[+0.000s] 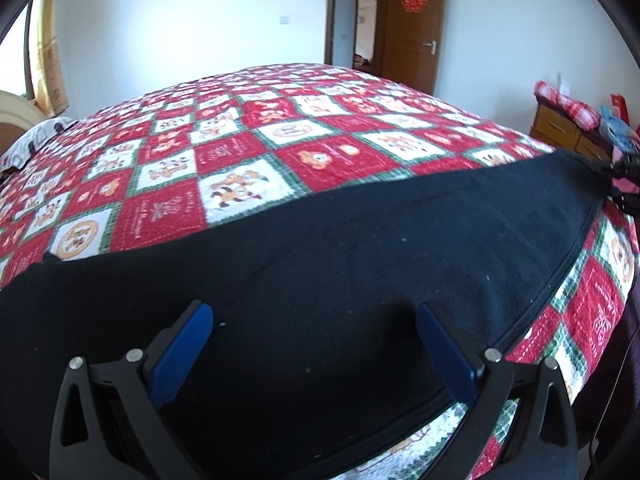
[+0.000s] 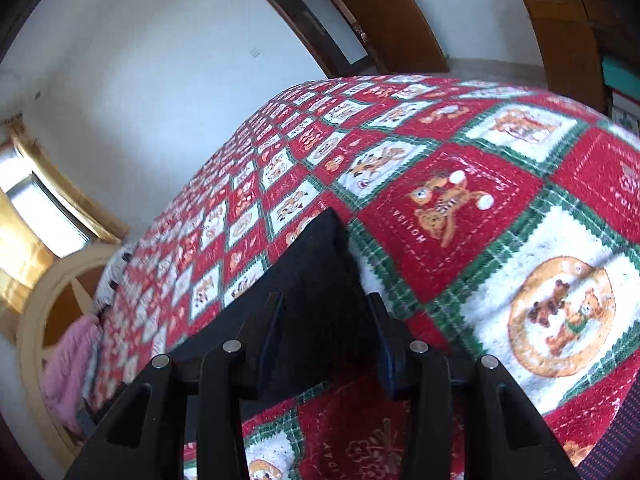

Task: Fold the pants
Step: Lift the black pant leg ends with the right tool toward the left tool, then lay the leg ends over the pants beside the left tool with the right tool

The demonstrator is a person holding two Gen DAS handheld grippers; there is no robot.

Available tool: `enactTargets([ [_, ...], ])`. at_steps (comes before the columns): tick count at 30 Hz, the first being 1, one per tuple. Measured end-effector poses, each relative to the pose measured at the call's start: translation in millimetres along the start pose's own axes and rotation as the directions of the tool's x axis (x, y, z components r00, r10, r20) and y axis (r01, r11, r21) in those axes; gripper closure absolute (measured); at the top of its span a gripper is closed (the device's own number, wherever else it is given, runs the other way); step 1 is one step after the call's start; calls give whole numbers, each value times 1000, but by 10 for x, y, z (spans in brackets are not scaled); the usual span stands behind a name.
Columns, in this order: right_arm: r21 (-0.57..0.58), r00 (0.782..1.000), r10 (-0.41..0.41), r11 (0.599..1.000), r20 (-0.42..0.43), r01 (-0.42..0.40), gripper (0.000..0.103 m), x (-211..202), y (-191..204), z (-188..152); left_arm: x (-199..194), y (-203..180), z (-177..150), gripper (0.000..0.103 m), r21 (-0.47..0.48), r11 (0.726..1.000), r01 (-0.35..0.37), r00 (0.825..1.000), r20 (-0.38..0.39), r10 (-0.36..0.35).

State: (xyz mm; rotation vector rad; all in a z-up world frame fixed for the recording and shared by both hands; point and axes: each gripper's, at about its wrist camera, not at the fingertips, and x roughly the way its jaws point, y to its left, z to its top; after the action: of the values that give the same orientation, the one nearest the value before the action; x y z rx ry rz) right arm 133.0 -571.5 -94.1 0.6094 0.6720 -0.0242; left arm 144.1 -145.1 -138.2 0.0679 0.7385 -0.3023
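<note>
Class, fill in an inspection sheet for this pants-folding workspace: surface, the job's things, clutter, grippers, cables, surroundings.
Surface: bed under a red, white and green patchwork quilt.
Job's things: black pants spread flat along the quilt's near edge.
Clutter: pink cloth by the headboard.
Grippers: left gripper open above the pants; right gripper with an end of the pants between its jaws, grip unclear.
Cables: nothing seen.
Surroundings: white walls, open wooden door, curtained window, wooden dresser.

Black pants lie flat across the near edge of the checked quilt; the left gripper hovers over them, jaws wide apart.
</note>
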Motion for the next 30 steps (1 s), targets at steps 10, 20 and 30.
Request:
enactTargets([
  [10,78,995,98,992,35,-100,85,28,-154,-21,74,194,-11,0,-62,997,-37,999,1,38],
  [20,15,994,39,999,105,-41,92,-63,43,-16,-88,372,-53,0,-62,993,-98,995,23,99],
  [30,-170,985,105,982,136,-81,92,-93,716,-180,-162,716,-180,0,-143,982,-124,992,17,128],
])
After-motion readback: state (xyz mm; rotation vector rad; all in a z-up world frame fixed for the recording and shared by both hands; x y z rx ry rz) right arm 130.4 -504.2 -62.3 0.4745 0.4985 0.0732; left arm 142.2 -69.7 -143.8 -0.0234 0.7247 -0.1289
